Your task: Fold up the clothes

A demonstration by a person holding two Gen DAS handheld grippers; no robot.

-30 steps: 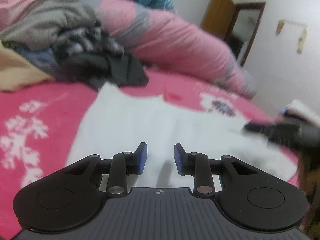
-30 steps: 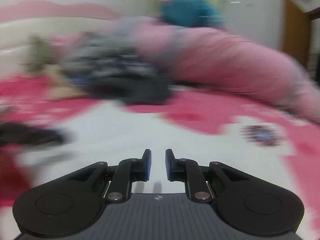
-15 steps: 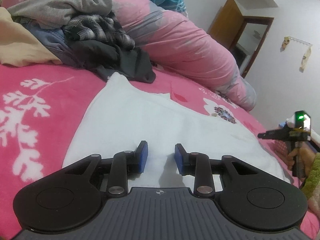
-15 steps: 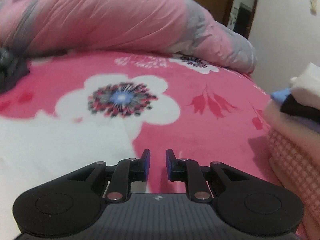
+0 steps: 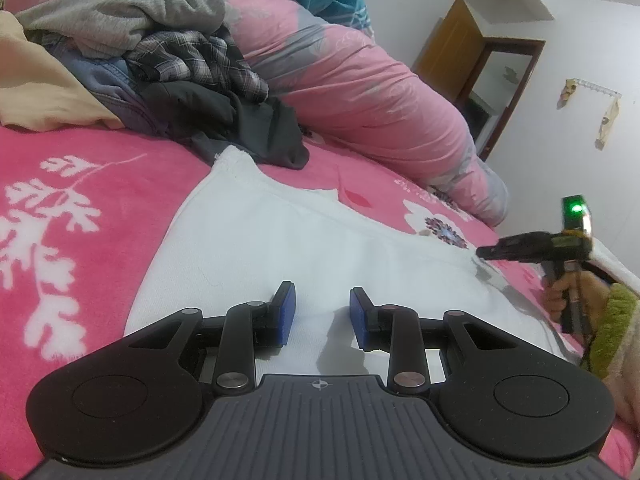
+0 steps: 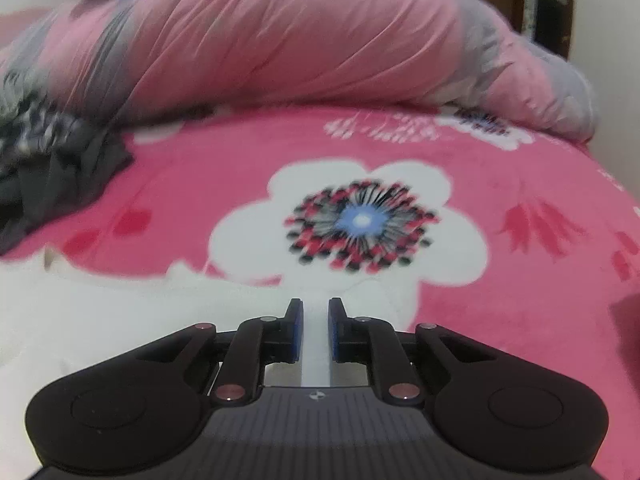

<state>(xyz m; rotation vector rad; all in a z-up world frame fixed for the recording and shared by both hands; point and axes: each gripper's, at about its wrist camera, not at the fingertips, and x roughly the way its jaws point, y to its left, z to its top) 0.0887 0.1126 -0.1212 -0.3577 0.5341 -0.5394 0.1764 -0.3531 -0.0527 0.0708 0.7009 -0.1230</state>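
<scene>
I see the pink bed [image 5: 80, 168] with a white garment [image 5: 280, 240] spread flat, its near edge hidden under my left gripper [image 5: 322, 314], jaws apart, empty. My right gripper [image 6: 316, 330], narrowly parted over the garment's right corner; grip unclear. Far-left clothes pile [image 5: 160, 64] is cut off.

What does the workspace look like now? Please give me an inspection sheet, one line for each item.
Surface: bed with pink flowered blanket.
Job's things: white garment spread flat on the blanket.
Clutter: heap of clothes behind the garment; its black piece touches the garment's far corner. Pink duvet rolled along the far side.
Grippers: left gripper open, low over the garment's near edge, holding nothing. Right gripper open, white cloth showing between its fingers, at the garment's right edge.
Cables: nothing seen.
Surroundings: white wall, wooden door, mirror.
</scene>
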